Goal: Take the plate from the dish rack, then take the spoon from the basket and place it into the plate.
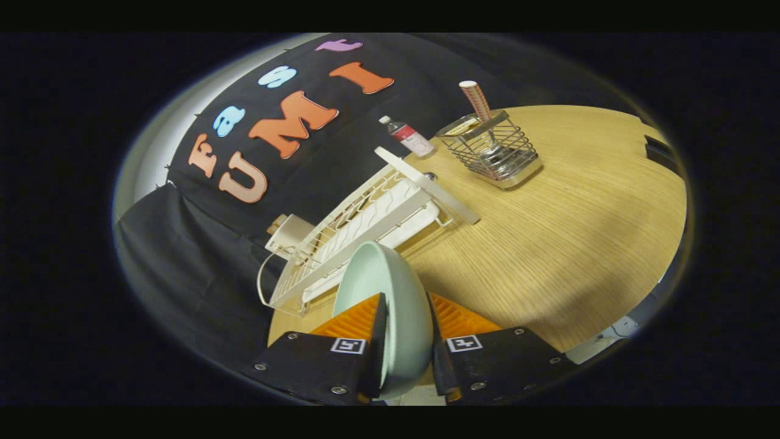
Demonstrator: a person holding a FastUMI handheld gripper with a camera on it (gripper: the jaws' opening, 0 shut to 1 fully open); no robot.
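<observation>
A pale green plate (390, 305) stands on edge between my two fingers, and my gripper (403, 332) is shut on it, one finger on each face. The white wire dish rack (365, 219) lies just beyond the plate on the wooden table (548, 231), with no dishes in it. Farther off, past the rack, a metal wire basket (493, 152) holds the spoon (481, 113), whose patterned handle sticks up out of it. The whole scene appears tilted.
A small bottle (409, 137) with a white cap stands by the booth wall between the rack and the basket. A small beige box (286, 235) sits behind the rack. The bare tabletop spreads out on the basket's side of the rack.
</observation>
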